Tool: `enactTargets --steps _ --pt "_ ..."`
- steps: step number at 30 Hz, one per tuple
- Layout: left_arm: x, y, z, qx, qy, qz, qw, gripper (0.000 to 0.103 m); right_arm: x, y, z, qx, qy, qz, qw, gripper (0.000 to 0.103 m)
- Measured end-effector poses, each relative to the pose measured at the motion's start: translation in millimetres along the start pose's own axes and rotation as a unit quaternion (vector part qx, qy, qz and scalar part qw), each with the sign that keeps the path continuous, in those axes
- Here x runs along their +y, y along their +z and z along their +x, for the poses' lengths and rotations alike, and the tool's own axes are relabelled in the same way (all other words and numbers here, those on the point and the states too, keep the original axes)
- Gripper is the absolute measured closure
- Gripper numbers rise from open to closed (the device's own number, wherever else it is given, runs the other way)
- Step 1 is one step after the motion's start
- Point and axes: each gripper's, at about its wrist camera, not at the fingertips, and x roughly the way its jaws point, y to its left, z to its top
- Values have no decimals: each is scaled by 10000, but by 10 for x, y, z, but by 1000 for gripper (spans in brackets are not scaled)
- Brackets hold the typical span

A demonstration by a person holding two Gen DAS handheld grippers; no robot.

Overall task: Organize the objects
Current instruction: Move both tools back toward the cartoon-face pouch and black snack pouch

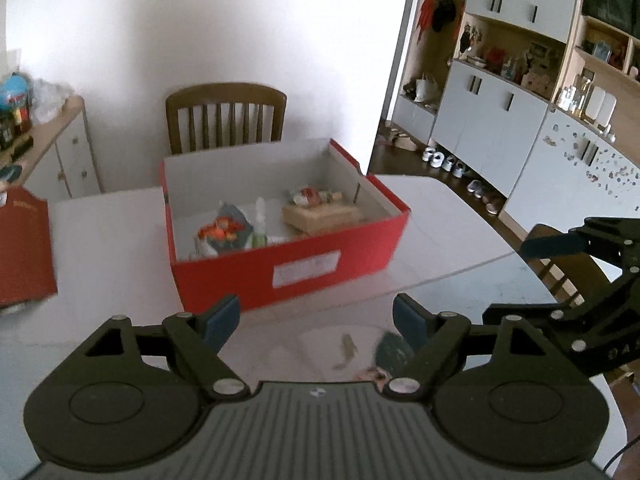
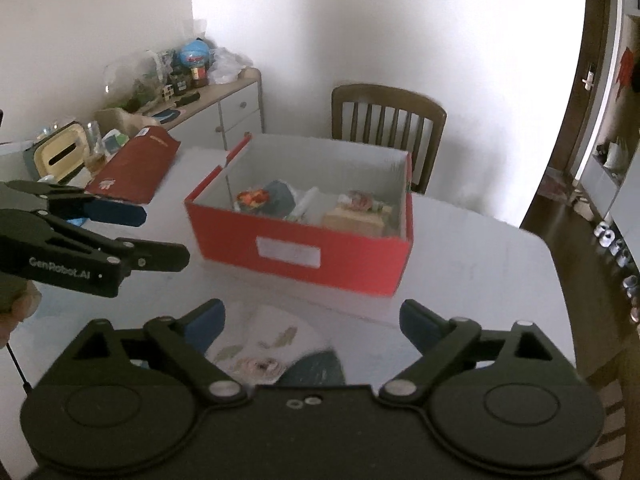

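Observation:
A red cardboard box (image 1: 288,268) (image 2: 304,252) stands open on the white table (image 1: 120,256) (image 2: 500,272). Inside lie an orange and dark packet (image 1: 224,232) (image 2: 260,196), a small white bottle (image 1: 261,216) (image 2: 304,204) and a wooden block with a colourful item on top (image 1: 320,214) (image 2: 360,210). A flat printed sheet with a dark patch (image 1: 360,350) (image 2: 272,354) lies on the table in front of the box, under both grippers. My left gripper (image 1: 318,322) is open above it, nothing between its fingers. My right gripper (image 2: 312,324) is also open and empty.
A red box lid (image 1: 24,244) (image 2: 140,168) lies left of the box. A wooden chair (image 1: 226,118) (image 2: 388,120) stands behind the table. A sideboard (image 2: 224,108) with clutter is at the left, shelving (image 1: 520,92) and shoes on the floor at the right.

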Motion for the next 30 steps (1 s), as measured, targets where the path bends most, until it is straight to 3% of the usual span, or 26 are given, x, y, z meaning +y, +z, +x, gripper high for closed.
enactTargets --steps 10,17,18,19,30 --pt "-78 -457 -64 260 -299 -206 9990 14 259 -483 -163 123 -63 78 9999 3" --pt "-111 -708 -3 410 -284 -351 9981 12 357 -789 -146 342 -7 209 9992 4" --pt "-113 -736 7 409 -273 -381 9981 10 369 -831 -143 370 -5 232 9990 4" --pt "-114 -759 23 406 -260 -412 9980 0 379 -873 -133 408 11 258 9988 4" --pt "-282 -854 263 467 -284 -352 9979 0 471 -1212 6 642 -19 264 9976 4"
